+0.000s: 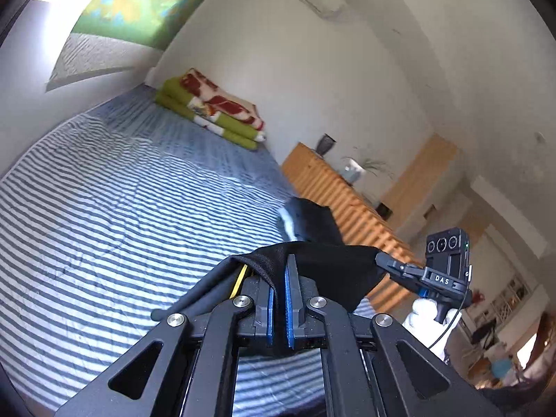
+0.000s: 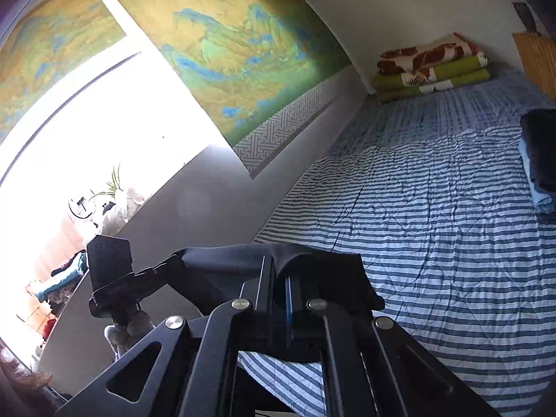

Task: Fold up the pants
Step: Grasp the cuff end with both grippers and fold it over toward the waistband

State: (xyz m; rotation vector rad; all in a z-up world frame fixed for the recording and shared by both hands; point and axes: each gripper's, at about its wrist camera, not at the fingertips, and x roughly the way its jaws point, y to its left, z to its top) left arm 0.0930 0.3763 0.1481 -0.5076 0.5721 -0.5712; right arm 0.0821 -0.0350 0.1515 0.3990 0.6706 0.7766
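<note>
Striped bed (image 2: pixel 434 215); landscape wall hanging (image 2: pixel 236 55); bright window (image 2: pixel 104 132); wooden dresser (image 1: pixel 333 187).

Both wrist fisheyes look along their fingers, close above the blue-and-white striped bed (image 1: pixel 104 208) (image 2: pixel 451 243), sharing its far folded green blankets (image 1: pixel 215 114) (image 2: pixel 431 73).

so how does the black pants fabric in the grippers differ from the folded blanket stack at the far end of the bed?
The black pants are plain and dark; the folded blanket stack is green with red and cream print.
The pants hang stretched between the left gripper and right gripper, off the striped bed cover; the stack rests on it by the wall.
The pants are unfolded; the stack lies in neat layers.
Both are fabric.
</note>
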